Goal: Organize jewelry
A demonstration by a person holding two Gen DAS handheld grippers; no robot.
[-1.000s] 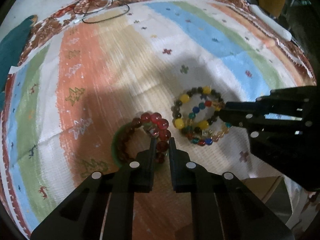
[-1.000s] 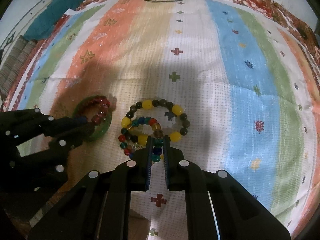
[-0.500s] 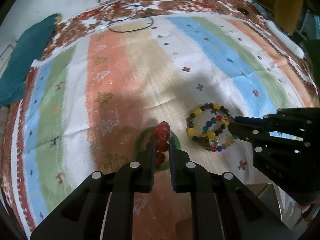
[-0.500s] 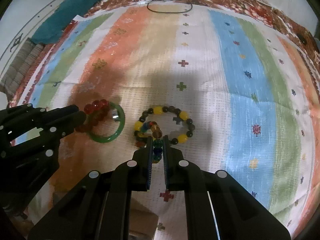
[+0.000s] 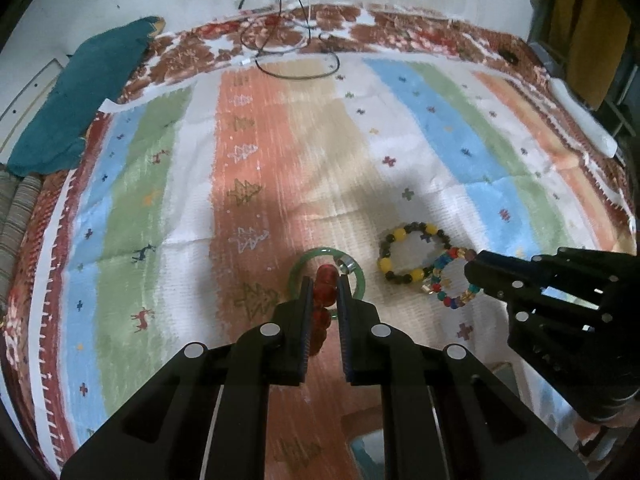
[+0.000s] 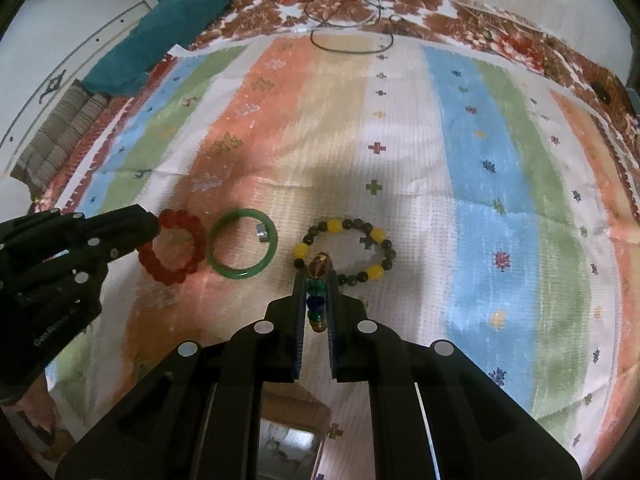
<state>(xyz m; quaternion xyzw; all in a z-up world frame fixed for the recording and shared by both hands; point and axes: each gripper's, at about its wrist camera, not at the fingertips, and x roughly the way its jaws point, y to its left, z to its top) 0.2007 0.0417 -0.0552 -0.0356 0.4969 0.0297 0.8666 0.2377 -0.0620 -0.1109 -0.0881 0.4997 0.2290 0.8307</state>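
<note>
**Both grippers up with a bracelet each**

Over the striped cloth (image 5: 280, 168), seen from my left wrist, my left gripper (image 5: 325, 286) has its fingers closed on the red bead bracelet (image 5: 325, 280), which hangs edge-on between the pads. Under it the green bangle (image 5: 362, 280) lies flat on the cloth, a small metal ring (image 5: 347, 265) resting against its far rim. To the right lies the yellow and dark bead bracelet (image 5: 400, 236). Just beside that, my right gripper (image 5: 470, 276) comes in from the right edge, holding the multicoloured bead bracelet (image 5: 450, 284) by one side, its loop hanging free. A teal cloth (image 5: 80, 100) sits at the far left corner, and a black cable (image 5: 296, 72) loops at the far edge.

From my right wrist, my right gripper (image 6: 318, 280) is shut on the multicoloured bead bracelet (image 6: 318, 290), beads stacked in a line between the pads. The yellow and dark bead bracelet (image 6: 376, 236) lies flat just beyond the fingertips. Left of it is the green bangle (image 6: 240, 272), and touching or nearly touching that, the red bead bracelet (image 6: 176, 272), pinched at its left side by my left gripper (image 6: 150, 230).
</note>
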